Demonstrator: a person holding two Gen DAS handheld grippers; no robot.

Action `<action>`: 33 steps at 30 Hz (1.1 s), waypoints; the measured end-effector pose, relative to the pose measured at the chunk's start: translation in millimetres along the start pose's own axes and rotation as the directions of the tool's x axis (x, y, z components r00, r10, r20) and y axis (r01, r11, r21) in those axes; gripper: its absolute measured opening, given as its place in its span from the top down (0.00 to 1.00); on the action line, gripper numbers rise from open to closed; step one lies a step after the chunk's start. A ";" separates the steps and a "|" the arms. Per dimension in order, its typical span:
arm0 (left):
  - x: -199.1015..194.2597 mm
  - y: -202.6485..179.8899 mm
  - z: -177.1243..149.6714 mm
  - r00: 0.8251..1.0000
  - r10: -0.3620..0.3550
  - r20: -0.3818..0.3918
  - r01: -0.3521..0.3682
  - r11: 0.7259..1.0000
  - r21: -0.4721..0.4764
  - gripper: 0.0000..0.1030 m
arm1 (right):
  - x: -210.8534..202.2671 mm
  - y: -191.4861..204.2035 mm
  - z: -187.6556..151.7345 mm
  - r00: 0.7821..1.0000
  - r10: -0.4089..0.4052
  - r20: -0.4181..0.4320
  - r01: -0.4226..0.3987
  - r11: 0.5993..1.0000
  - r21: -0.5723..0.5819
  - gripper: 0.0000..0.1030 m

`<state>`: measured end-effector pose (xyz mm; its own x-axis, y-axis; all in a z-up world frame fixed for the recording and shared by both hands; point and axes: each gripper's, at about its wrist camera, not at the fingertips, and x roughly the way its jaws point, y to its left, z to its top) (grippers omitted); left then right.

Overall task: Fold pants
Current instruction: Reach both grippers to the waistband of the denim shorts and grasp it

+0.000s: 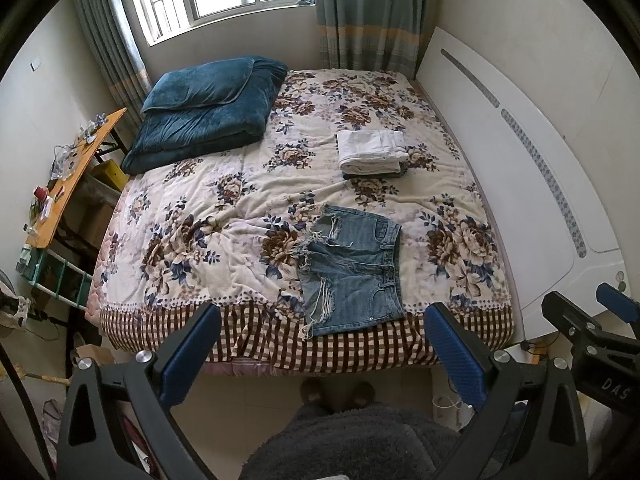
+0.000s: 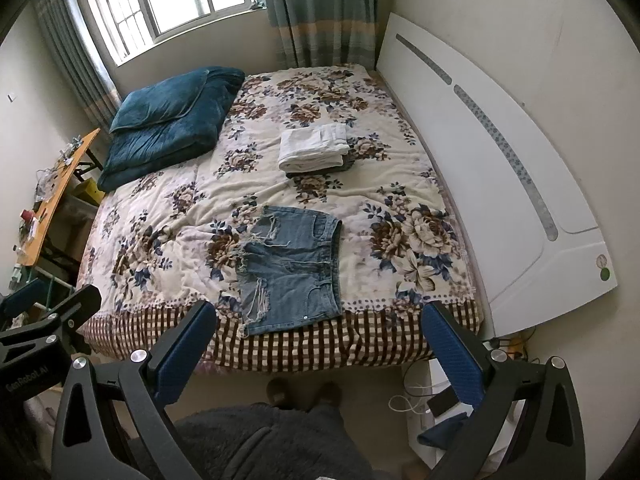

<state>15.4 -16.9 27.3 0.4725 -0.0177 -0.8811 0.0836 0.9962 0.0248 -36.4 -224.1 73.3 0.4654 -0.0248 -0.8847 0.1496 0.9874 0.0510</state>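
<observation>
Nothing folded yet: denim shorts (image 1: pixel 348 272) flat on the bed (image 1: pixel 192 236), untouched. Left gripper (image 1: pixel 320 344) and right gripper (image 2: pixel 320 340) spread wide, empty.

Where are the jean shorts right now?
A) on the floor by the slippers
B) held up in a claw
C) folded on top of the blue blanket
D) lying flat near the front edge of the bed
D: the shorts lie spread flat on the bed near its front edge, and both the left claw and the right claw are open and hold nothing.
</observation>
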 end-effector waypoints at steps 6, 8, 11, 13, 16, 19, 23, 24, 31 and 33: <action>-0.4 -0.2 -1.1 1.000 -0.003 -0.002 0.003 1.000 -0.003 0.00 | 2.2 0.1 -1.1 1.000 0.005 -0.006 -0.005 1.000 0.001 0.00; 0.4 -2.4 0.9 1.000 -0.002 -0.006 0.001 1.000 -0.004 0.00 | 4.5 0.2 -2.8 1.000 0.011 -0.010 -0.011 1.000 0.006 0.00; 11.2 -8.9 4.7 1.000 0.019 -0.001 -0.019 1.000 -0.003 0.00 | 15.6 -5.6 -3.1 1.000 0.006 -0.012 -0.006 1.000 0.015 0.00; 26.3 -10.0 13.9 0.998 0.049 0.027 -0.048 0.999 -0.026 0.00 | 30.3 -11.9 2.7 1.000 0.000 0.002 0.000 1.000 0.030 0.00; 59.3 -11.3 29.8 0.987 0.131 0.095 -0.129 0.991 -0.029 0.00 | 75.8 -20.6 19.0 0.999 0.027 0.026 -0.028 0.999 0.036 0.00; 107.1 -4.1 50.4 0.977 0.190 0.100 -0.188 0.982 -0.027 0.00 | 123.5 -19.1 36.2 0.999 0.033 0.016 -0.033 0.999 0.020 0.00; 189.0 5.4 77.0 0.980 0.199 0.009 -0.199 0.980 -0.014 0.00 | 227.7 -15.5 64.1 0.989 0.109 -0.101 -0.102 0.992 0.071 0.00; 216.2 8.6 87.6 0.981 0.194 -0.029 -0.194 0.981 -0.007 0.00 | 248.1 -15.9 69.1 0.985 0.122 -0.121 -0.113 0.990 0.078 0.00; 398.5 13.5 153.9 0.976 0.118 -0.185 -0.111 0.993 0.049 0.00 | 440.8 -23.6 110.7 0.951 0.138 -0.278 -0.091 0.980 0.174 0.00; 446.6 17.9 167.4 0.966 0.080 -0.244 -0.072 0.997 0.040 0.01 | 502.1 -28.1 120.8 0.940 0.132 -0.315 -0.069 0.977 0.204 0.00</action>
<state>374.8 -21.3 -286.7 0.2489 0.0831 -0.9650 0.0846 0.9906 0.1071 298.4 -283.2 -316.4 0.1824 0.1561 -0.9707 0.2920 0.9342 0.2051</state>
